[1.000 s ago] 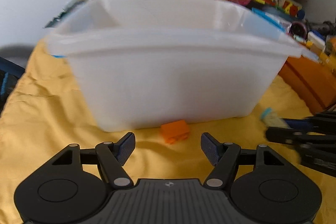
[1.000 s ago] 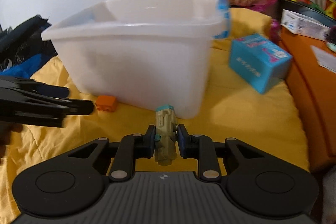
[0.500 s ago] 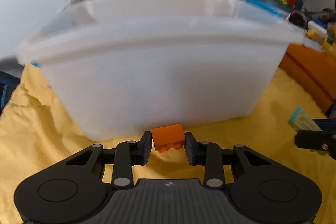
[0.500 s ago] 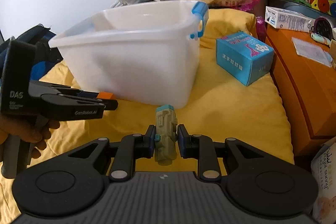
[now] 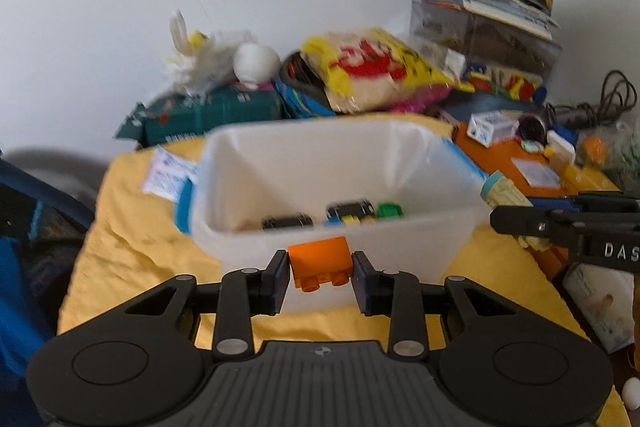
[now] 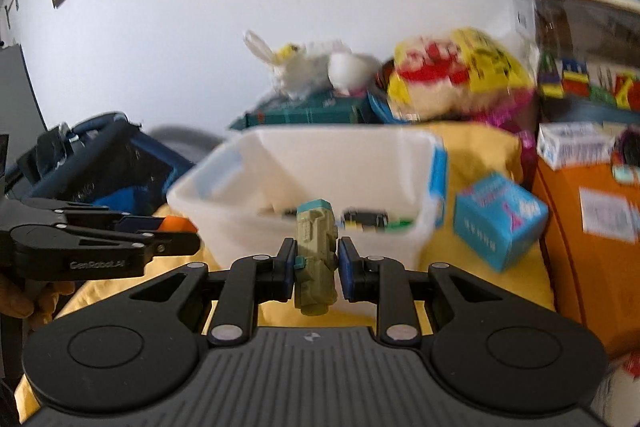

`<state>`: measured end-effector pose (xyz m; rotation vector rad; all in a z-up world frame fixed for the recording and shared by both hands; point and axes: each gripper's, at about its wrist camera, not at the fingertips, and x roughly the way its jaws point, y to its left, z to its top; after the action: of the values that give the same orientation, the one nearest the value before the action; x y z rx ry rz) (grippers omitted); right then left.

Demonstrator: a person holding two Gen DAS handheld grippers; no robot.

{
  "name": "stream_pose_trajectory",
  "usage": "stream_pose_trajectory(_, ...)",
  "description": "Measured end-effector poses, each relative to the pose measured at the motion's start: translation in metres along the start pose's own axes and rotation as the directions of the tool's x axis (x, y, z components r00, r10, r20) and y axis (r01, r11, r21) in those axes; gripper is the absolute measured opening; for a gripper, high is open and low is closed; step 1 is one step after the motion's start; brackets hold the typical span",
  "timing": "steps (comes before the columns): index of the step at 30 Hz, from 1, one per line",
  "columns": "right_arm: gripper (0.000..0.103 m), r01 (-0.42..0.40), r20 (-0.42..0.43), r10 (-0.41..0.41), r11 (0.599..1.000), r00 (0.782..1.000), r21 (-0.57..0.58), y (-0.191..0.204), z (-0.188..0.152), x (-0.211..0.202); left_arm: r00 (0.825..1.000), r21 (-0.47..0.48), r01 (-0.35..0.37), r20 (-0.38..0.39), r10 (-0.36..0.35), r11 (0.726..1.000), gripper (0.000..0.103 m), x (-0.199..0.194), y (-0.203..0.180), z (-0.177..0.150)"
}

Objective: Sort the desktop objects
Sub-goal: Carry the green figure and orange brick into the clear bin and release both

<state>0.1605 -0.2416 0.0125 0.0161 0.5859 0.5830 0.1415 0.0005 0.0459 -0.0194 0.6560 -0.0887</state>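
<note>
1. Readable writing is sparse. The body of the right gripper (image 5: 496, 221), seen from the left wrist view, carries the white letters "DAS". The body of the left gripper (image 6: 192, 245), seen from the right wrist view, reads "GenRobot.AI". The blue box (image 6: 502, 221) on the yellow cloth (image 5: 132, 239) has printed characters too blurred to read.
2. The left gripper (image 5: 320, 277) is clamped on an orange toy brick (image 5: 320, 263), its pads pressing both sides and the brick's studs pointing down. Its jaws have just been closing; a second ago they stood wide with the brick lying loose on the cloth at the foot of the white tub (image 5: 440, 227).
3. The right gripper (image 6: 316, 263) is closed narrowly on a pale green toy (image 6: 316, 255) with a teal cap, held upright, as in the earlier frames.
4. Both held pieces now sit in front of the tub's near wall, about level with its rim and clear of the cloth; earlier the tub's wall filled the view and nothing inside showed.
5. The tub's inside is now visible: a black toy car (image 5: 286, 221), a second car (image 5: 350, 213) in black, blue and yellow, and a green piece (image 5: 388, 209) lie on its floor.
6. The snack bag (image 5: 372, 71), yellow and red, lies behind the tub; its print is unreadable.
</note>
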Motion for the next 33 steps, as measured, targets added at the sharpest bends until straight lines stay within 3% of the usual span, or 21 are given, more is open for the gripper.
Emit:
stream_pose_trajectory(9, 0.025, 0.01, 0.054, -0.007, 0.998, 0.999, -0.062, 0.006, 0.062, 0.007, 0.999, 0.018, -0.018, 0.043, 0.017, 1.0, 0.037, -0.013, 0.021, 0.069)
stream_pose_trajectory(14, 0.025, 0.01, 0.023, -0.008, 0.998, 1.0, -0.055, 0.002, 0.091, 0.029, 0.999, -0.013, -0.015, 0.029, 0.016, 1.0, 0.037, 0.005, 0.028, 0.1)
stream_pose_trajectory(19, 0.025, 0.027, -0.044, -0.03, 0.998, 0.999, -0.062, -0.001, 0.099, 0.057, 1.0, 0.001, -0.024, -0.013, 0.024, 1.0, 0.037, 0.03, 0.029, 0.109)
stream_pose_trajectory(20, 0.025, 0.031, -0.062, -0.035, 0.998, 0.997, -0.059, -0.003, 0.099, 0.063, 0.999, 0.003, -0.034, -0.035, 0.034, 0.999, 0.042, 0.039, 0.029, 0.109)
stream_pose_trajectory(21, 0.028, 0.038, -0.082, -0.042, 0.998, 0.996, -0.051, -0.005, 0.099, 0.07, 0.997, 0.006, -0.043, -0.058, 0.043, 0.999, 0.059, 0.046, 0.028, 0.11)
stream_pose_trajectory(23, 0.05, 0.049, -0.125, -0.053, 0.998, 0.991, -0.038, -0.011, 0.098, 0.083, 0.993, 0.013, -0.072, -0.089, 0.073, 0.997, 0.083, 0.058, 0.028, 0.109)
stream_pose_trajectory(24, 0.066, 0.059, -0.14, -0.064, 0.998, 0.988, -0.039, -0.014, 0.096, 0.089, 0.99, 0.024, -0.084, -0.108, 0.086, 0.996, 0.084, 0.063, 0.028, 0.11)
stream_pose_trajectory(26, 0.073, 0.082, -0.148, -0.089, 0.995, 0.985, -0.053, -0.016, 0.096, 0.092, 0.988, 0.038, -0.083, -0.126, 0.087, 0.996, 0.084, 0.07, 0.03, 0.108)
stream_pose_trajectory(28, 0.089, 0.076, -0.161, -0.083, 0.996, 0.983, -0.053, -0.018, 0.096, 0.092, 0.984, 0.042, -0.087, -0.15, 0.092, 0.995, 0.084, 0.074, 0.031, 0.107)
stream_pose_trajectory(31, 0.103, 0.064, -0.16, -0.072, 0.997, 0.984, -0.053, -0.019, 0.098, 0.084, 0.981, 0.076, -0.093, -0.163, 0.105, 0.993, 0.084, 0.077, 0.031, 0.107)
stream_pose_trajectory(33, 0.103, 0.047, -0.187, -0.057, 0.997, 0.981, -0.055, -0.018, 0.101, 0.083, 0.976, 0.06, -0.09, -0.192, 0.1, 0.994, 0.084, 0.081, 0.031, 0.11)
